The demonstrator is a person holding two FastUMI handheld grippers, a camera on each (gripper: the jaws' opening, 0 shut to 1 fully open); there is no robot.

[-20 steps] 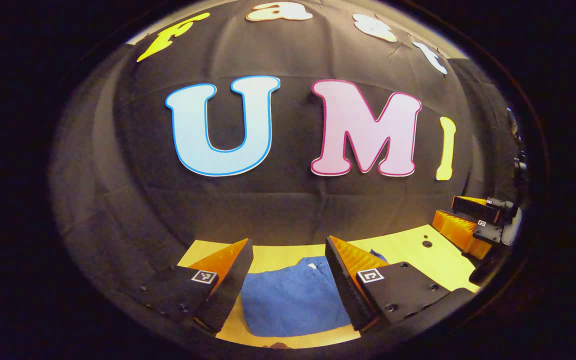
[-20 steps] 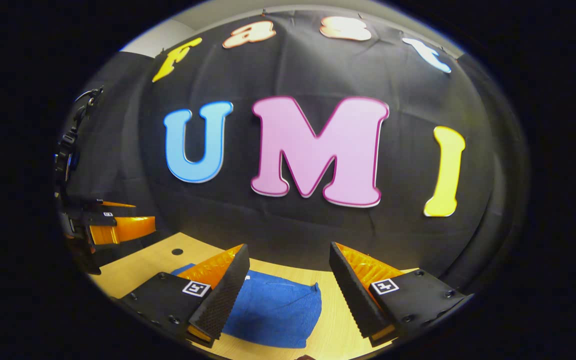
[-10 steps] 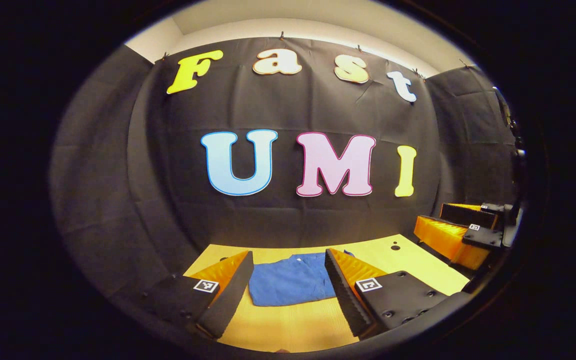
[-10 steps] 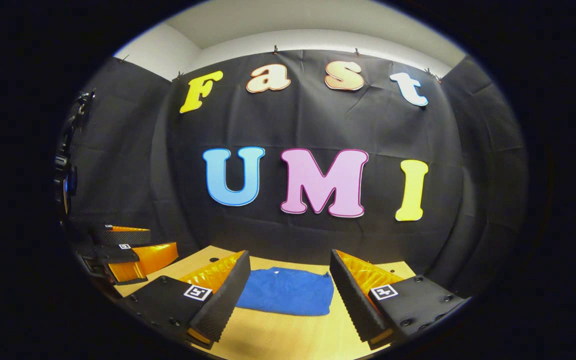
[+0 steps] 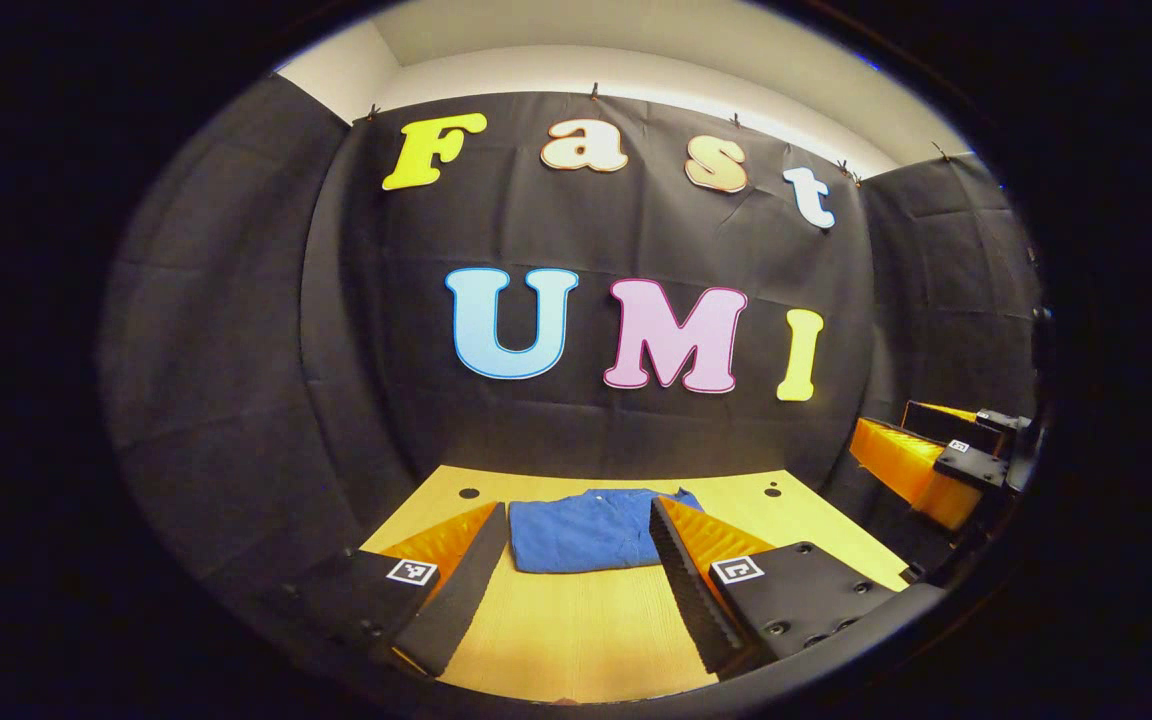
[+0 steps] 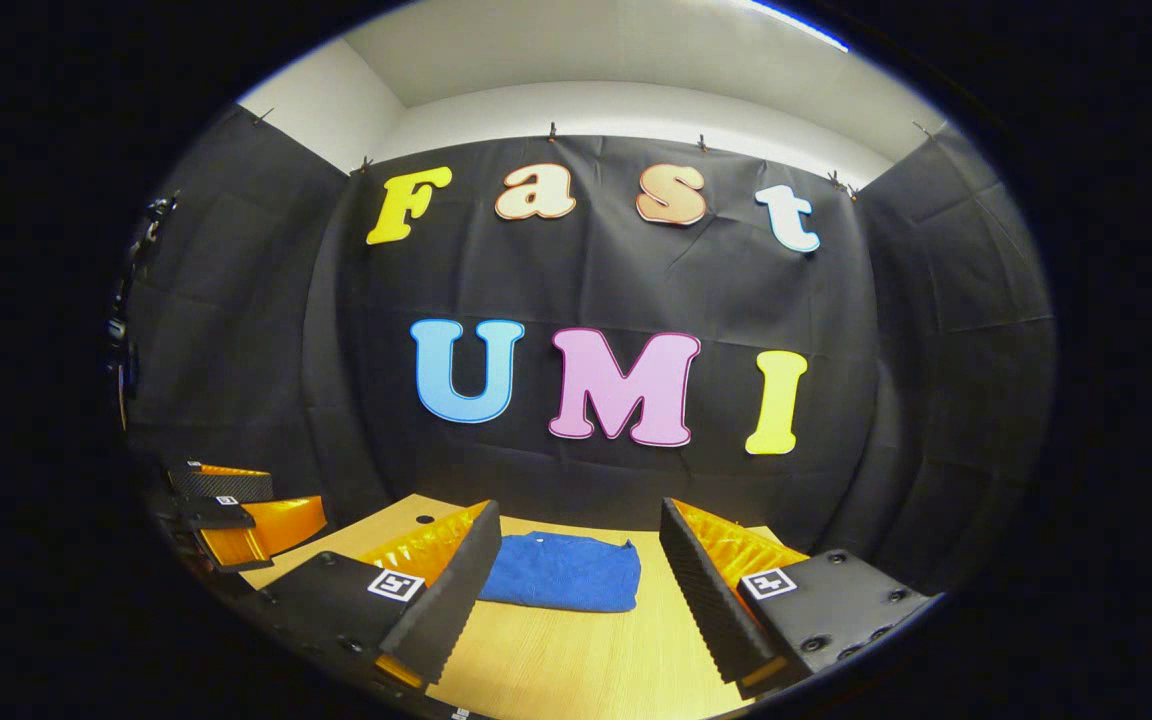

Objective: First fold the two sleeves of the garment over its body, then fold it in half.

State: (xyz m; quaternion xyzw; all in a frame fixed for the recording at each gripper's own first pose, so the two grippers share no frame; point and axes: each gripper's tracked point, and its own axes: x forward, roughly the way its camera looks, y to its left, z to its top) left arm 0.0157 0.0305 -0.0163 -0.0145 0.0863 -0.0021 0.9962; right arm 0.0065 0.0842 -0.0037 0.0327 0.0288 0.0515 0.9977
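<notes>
- bare light wooden tabletop (image 5: 576,630) is lying open in front of the folded blue cloth garment (image 5: 586,528).
- the garment is sitting flat toward the table's far side, near the black cloth back wall (image 6: 596,470), which is closing that side.
- the left gripper (image 5: 576,575) and right gripper (image 6: 576,585) are both hanging wide apart over bare wood, touching nothing.

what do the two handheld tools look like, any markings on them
Each tool, left and right, has two wedge-shaped fingers with ribbed, saw-toothed inner faces. The fingers sit on flat black mounting blocks with screw heads, and each block carries a small square black-and-white marker. No cables or sleeves are visible.
</notes>
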